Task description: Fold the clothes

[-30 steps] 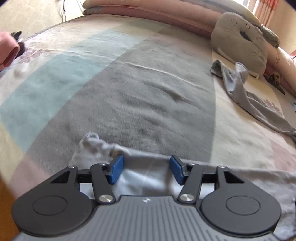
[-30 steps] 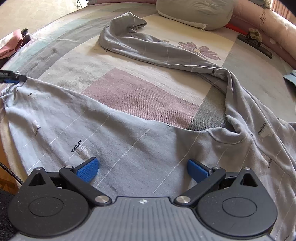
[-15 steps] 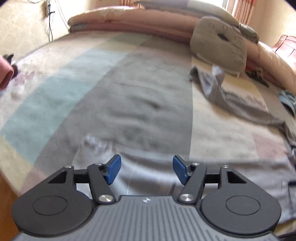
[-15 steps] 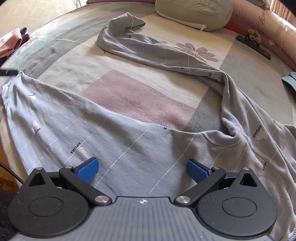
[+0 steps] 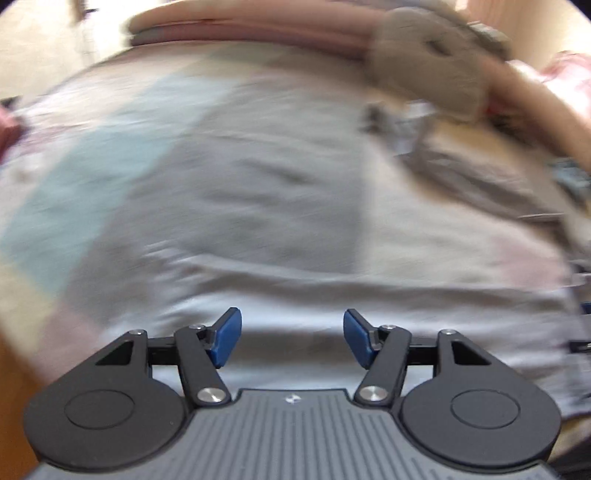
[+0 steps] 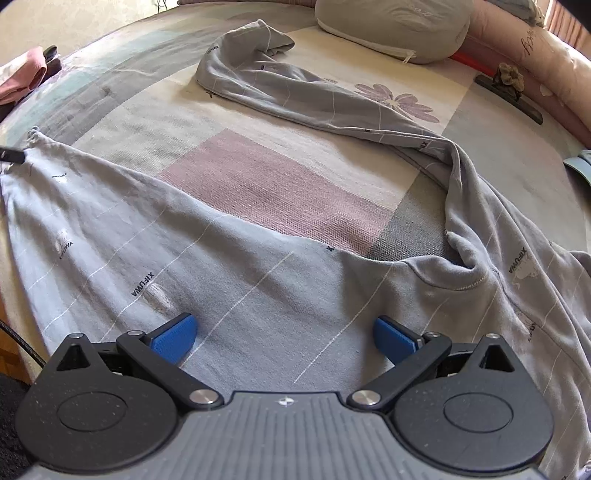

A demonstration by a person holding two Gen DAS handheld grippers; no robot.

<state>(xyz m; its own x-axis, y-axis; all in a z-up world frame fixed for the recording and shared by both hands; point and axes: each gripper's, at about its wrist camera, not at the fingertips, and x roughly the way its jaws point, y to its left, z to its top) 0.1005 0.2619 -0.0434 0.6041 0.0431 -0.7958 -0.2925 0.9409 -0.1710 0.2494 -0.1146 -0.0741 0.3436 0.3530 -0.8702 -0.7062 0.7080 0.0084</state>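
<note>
Trousers [image 6: 229, 280], pale grey with thin white lines and small printed lettering, lie sprawled over the patchwork bedspread [image 6: 280, 192]. One leg runs flat along the near edge of the bed towards the left. The other leg [image 6: 332, 107] wanders off towards the grey pillow [image 6: 395, 26] at the head and ends in a loose heap, so nothing is folded yet. I judge the spreading-out stage is only half done.

The right gripper [image 6: 282, 336] hovers low over the seat of the trousers, blue pads wide apart and empty, perhaps waiting there for the next pinch. The left gripper [image 5: 291, 338] sits over the near leg, close to the cuff end. Its jaws have just been opening, and now nothing lies between the pads; the cloth lies on the bed beyond them. That view is smeared with blur, so finer detail of the hem cannot be made out. It looks as if the cuff has been laid down where it should rest, straight along the bed's edge.

A pink garment [image 6: 22, 75] sits at the far left corner, well apart from the work. The far leg seems the natural next thing to straighten.
</note>
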